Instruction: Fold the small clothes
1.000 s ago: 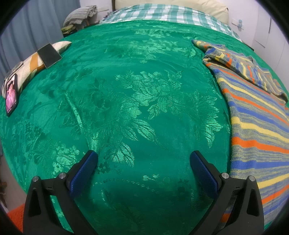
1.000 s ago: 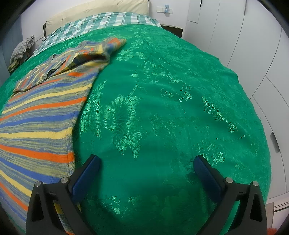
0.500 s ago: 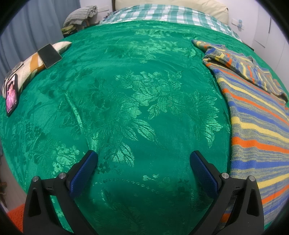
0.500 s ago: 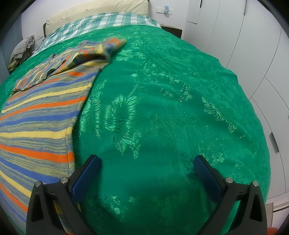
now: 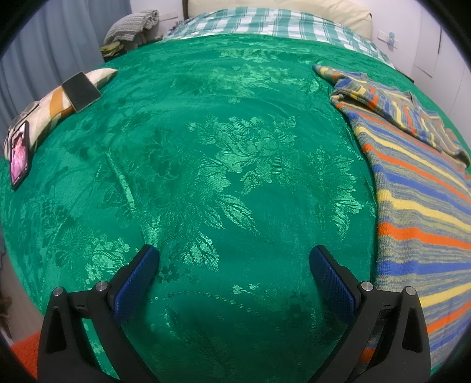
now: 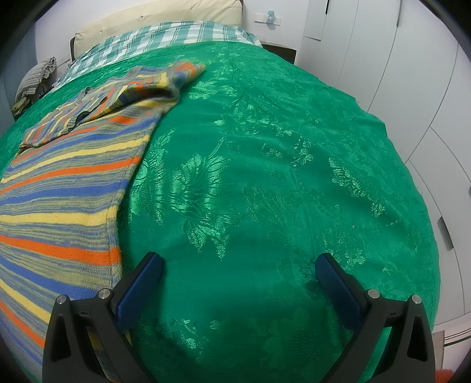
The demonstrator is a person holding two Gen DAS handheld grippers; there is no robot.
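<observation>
A big bed (image 5: 206,132) fills both views. It is covered with a shiny green bedspread (image 6: 279,176) that has leaves and flowers woven into it. At the far end of the bed lies a green and white checked sheet (image 5: 273,23), and past that a cream headboard (image 6: 153,20). White cupboard doors (image 6: 397,73) stand along one side of the bed, and a grey-blue curtain (image 5: 53,44) hangs on the other side.

The striped sweater (image 5: 418,212) is the next biggest thing. It lies flat on the bedspread, with bands of blue, yellow, orange and grey. In the left wrist view it is off to the right. In the right wrist view the same sweater (image 6: 67,182) is off to the left. Its far end, near the checked sheet, is folded over on itself, so a sleeve lies on top of the body.

The left gripper (image 5: 234,259) hangs over bare green bedspread, just beside the sweater's edge. Its blue fingers (image 5: 138,280) are spread wide with nothing between them. The right gripper (image 6: 238,266) is over bare bedspread too, fingers (image 6: 338,285) wide and holding nothing. Its left finger sits close to the sweater's edge.

On the far left edge of the bed lies a small patterned pillow (image 5: 53,103). A dark phone (image 5: 81,91) rests on top of it. Another phone (image 5: 19,154), with its screen lit pink, lies at the nearer end.
</observation>
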